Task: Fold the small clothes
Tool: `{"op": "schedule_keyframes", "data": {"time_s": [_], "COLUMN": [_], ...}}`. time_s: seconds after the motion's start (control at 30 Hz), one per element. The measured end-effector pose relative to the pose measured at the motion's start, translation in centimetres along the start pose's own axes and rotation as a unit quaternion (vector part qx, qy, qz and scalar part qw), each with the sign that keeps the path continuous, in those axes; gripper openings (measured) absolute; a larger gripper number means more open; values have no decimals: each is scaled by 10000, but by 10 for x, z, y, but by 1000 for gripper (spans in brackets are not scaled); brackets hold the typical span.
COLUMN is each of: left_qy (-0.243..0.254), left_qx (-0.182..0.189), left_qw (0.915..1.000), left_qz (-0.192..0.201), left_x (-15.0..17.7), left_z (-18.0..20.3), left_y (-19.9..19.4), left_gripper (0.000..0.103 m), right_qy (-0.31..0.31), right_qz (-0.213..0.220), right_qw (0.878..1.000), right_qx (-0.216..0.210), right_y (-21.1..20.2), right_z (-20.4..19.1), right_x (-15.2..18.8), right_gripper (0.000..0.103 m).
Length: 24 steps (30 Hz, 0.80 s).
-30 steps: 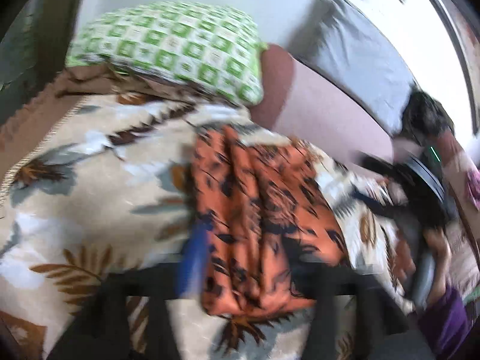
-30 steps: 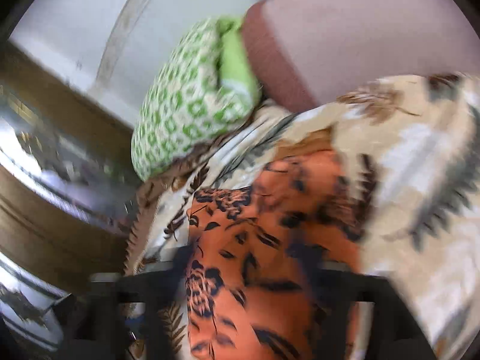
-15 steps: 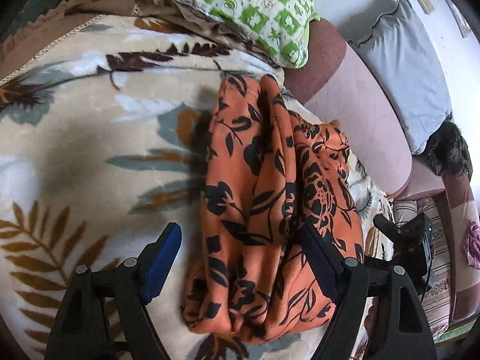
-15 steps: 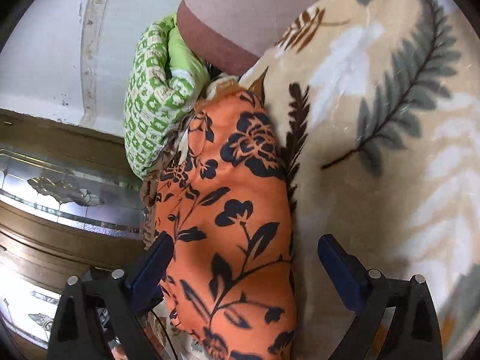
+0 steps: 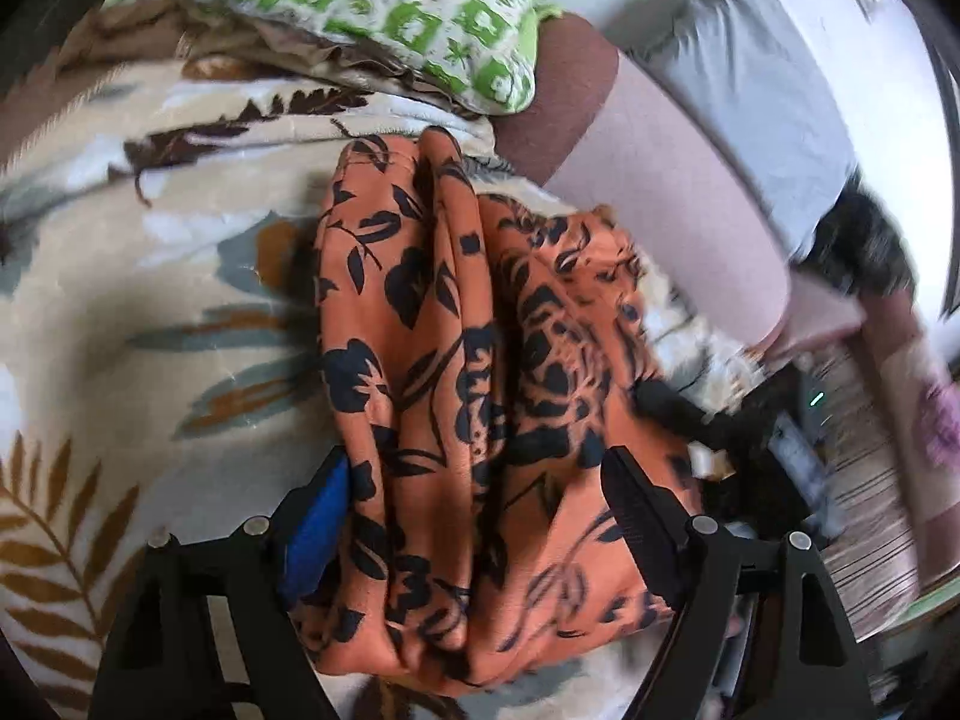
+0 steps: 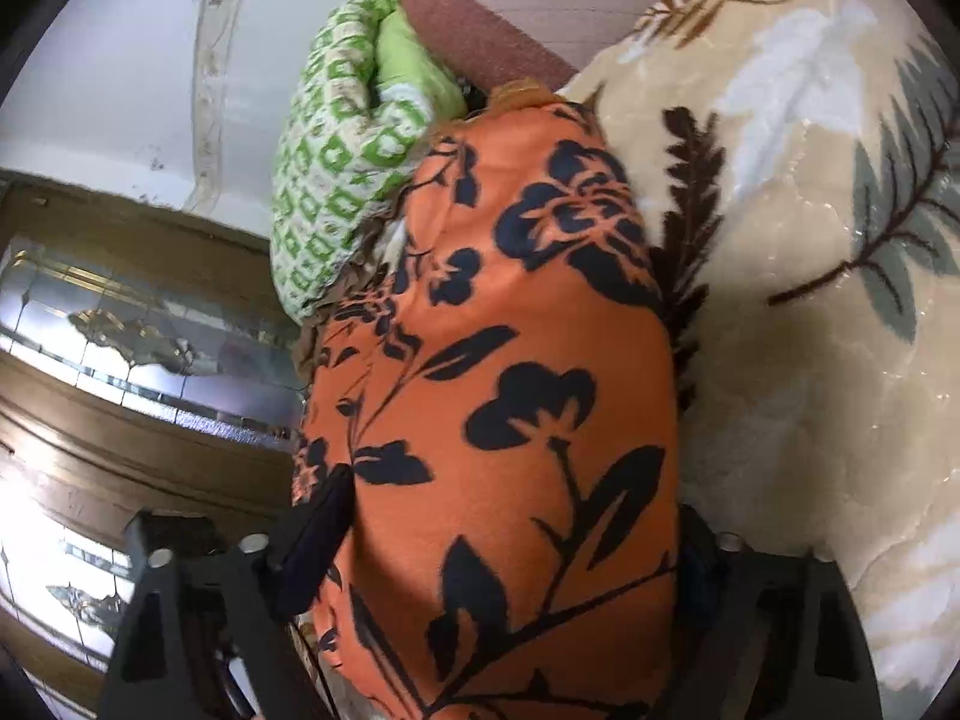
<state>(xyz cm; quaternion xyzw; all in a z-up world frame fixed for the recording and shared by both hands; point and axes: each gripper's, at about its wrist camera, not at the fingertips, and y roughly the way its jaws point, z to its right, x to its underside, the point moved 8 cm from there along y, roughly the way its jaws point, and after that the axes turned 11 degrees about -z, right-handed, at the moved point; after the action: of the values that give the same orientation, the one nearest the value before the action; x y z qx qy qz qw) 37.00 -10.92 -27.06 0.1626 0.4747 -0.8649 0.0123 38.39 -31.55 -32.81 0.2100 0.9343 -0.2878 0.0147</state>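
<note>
On the leaf-printed blanket (image 5: 150,312), the left gripper (image 5: 480,516) straddles the near end of the bunched orange floral garment (image 5: 456,360), its jaws spread wide on either side of the cloth and not pressing it, presumably to gather the whole width in one pinch. The right gripper (image 6: 504,570) straddles the garment's other end; its jaws are closing, with the cloth between them, and the pads appear just short of squeezing it. Taking both ends at once would likely let the person lift and spread the garment for folding. Beyond the garment lies a green patterned pillow (image 5: 384,6), beside a brown bolster (image 5: 570,96).
</note>
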Motion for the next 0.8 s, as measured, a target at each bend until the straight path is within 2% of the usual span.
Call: {"op": "schedule_keyframes", "data": {"time_s": [0.03,0.13,0.23,0.27,0.33,0.43,0.6,0.8], "left_qy": [12,-116,16,36,45,166,295,521], "left_qx": [-171,-139,-198,-195,-152,-114,-135,-41], "left_qw": [9998,9998,9998,9998,9999,9998,9992,9975], "left_qz": [-63,-108,-58,-56,-43,72,236,484], "left_x": [2,3,4,4,4,1,0,0], "left_z": [-3,-6,-4,-4,-4,2,10,29], "left_y": [6,11,8,8,7,2,-7,-25], "left_gripper": [82,82,80,77,62,48,39,28], "right_qy": [-34,-71,-136,-163,-162,-170,-423,-952], "right_qz": [-47,-189,-337,-364,-318,-242,40,208], "right_qw": [9999,9996,9991,9990,9991,9993,9987,9928], "right_qx": [93,215,208,216,227,227,273,703], "right_y": [1,5,7,8,9,10,0,-14], "right_z": [0,1,0,-1,-3,-10,-25,-52], "right_x": [0,1,1,1,1,0,1,8], "right_gripper": [86,87,87,87,86,82,68,61]}}
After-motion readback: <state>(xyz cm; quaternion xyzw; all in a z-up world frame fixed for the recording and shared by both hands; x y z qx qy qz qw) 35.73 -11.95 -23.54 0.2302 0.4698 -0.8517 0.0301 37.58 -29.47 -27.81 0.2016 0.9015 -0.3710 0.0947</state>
